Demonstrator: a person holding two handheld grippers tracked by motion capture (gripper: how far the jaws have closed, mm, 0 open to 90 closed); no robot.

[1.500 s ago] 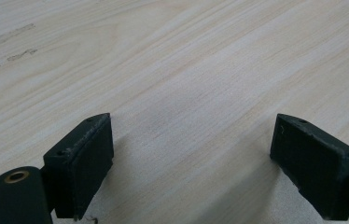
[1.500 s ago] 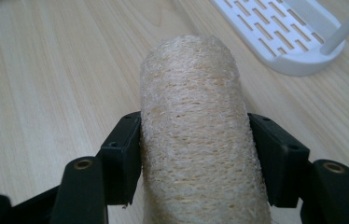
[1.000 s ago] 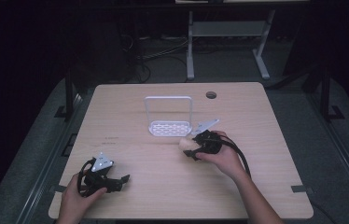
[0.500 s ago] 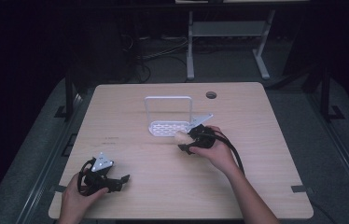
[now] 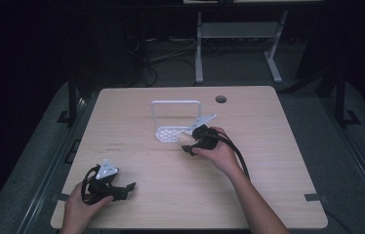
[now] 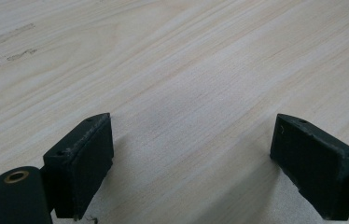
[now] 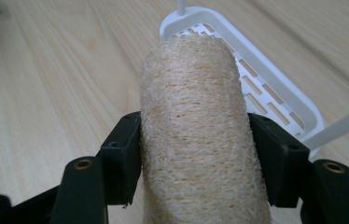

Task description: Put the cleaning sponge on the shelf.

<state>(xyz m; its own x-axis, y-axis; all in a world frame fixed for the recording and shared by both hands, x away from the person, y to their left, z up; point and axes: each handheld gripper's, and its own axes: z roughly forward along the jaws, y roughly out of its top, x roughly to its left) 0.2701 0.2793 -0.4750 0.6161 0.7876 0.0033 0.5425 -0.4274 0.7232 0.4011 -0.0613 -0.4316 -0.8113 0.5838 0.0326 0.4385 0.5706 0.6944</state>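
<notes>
Clenched on the loofah roll (image 7: 196, 135), whose long axis runs up the frame, the right hand-held gripper (image 5: 196, 140) sits mid-frame at the white rack's (image 5: 171, 132) right edge; the left hand-held gripper (image 6: 205, 158) rests released, lower left.

Both forearms are bare, with no sleeves in sight. Each hand carries a black two-jaw gripper, the left gripper (image 5: 131, 186) and the right gripper (image 5: 186, 144), each topped by a grey three-cornered plate. A black cable loops from each. The blocky matte jaw pads (image 6: 81, 161) have small screw holes, with brass-ringed holes beside them.
</notes>
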